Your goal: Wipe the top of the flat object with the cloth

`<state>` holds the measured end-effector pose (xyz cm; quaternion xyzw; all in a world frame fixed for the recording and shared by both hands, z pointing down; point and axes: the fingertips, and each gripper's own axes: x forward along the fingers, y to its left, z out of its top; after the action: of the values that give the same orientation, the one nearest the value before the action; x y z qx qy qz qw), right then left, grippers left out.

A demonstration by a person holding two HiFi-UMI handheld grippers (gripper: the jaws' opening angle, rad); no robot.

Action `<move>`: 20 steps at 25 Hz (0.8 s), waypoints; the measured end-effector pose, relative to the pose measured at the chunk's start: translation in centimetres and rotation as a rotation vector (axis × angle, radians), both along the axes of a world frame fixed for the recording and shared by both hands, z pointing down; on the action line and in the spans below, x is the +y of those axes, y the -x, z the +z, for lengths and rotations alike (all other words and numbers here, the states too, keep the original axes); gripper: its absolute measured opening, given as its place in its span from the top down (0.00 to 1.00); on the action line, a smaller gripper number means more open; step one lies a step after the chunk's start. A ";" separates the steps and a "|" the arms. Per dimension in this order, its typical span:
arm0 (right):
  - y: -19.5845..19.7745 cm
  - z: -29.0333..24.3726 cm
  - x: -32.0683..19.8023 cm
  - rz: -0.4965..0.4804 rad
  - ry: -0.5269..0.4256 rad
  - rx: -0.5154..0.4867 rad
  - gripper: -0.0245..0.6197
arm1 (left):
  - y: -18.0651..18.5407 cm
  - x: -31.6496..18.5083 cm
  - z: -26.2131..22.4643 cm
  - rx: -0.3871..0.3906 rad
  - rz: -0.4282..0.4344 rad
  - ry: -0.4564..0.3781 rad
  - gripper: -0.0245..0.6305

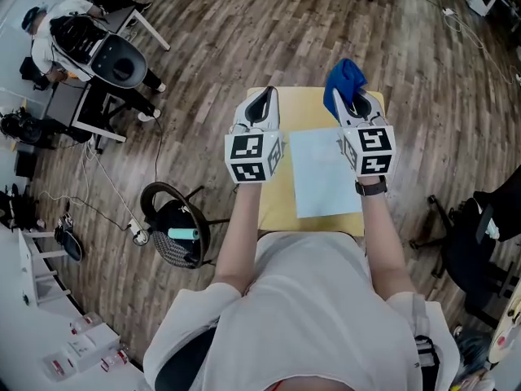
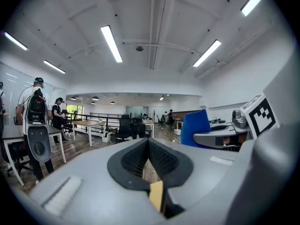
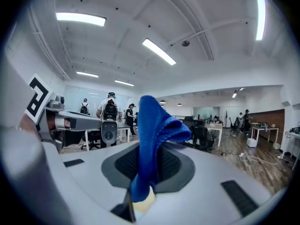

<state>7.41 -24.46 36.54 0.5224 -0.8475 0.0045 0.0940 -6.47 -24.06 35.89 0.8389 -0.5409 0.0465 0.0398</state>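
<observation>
**A:** Nearest is the person's shirt (image 1: 309, 300), then both grippers, held above the table (image 1: 277, 206). What are the jaws doing?

**B:** The left gripper (image 1: 262, 103) is pressed together on nothing. The right gripper (image 1: 356, 104) pinches the cloth (image 1: 343, 77), which stands up out of its jaws.

**A:** How will the cloth handle?

**B:** Soft, light and floppy, I'd judge. It is held at a fold, so its loose part must be pressed flat. The sheet (image 1: 326, 173) lies on the table's right half. It looks thin and may slide or curl, so the left gripper could pin its 9 o'clock edge.

**A:** Any room?

**B:** The sheet's 3 and 6 o'clock edges run near the table's edge. Chairs at 8 (image 1: 175, 226) and 4 o'clock (image 1: 476, 235) stand well apart.
</observation>
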 end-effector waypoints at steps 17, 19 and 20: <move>-1.3 -7.1 0.1 0.092 -0.122 -0.031 0.86 | 0.7 1.2 -6.4 0.040 -0.016 -0.141 0.95; -1.2 -6.7 0.3 0.095 -0.112 -0.028 0.86 | 0.7 1.2 -6.3 0.041 -0.014 -0.141 0.95; -1.1 -6.5 0.4 0.094 -0.106 -0.026 0.86 | 0.7 1.3 -6.4 0.041 -0.013 -0.141 0.95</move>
<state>8.52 -24.02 30.03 0.5658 -0.8222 -0.0292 0.0551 -7.20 -22.78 29.48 0.8369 -0.5472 -0.0094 -0.0081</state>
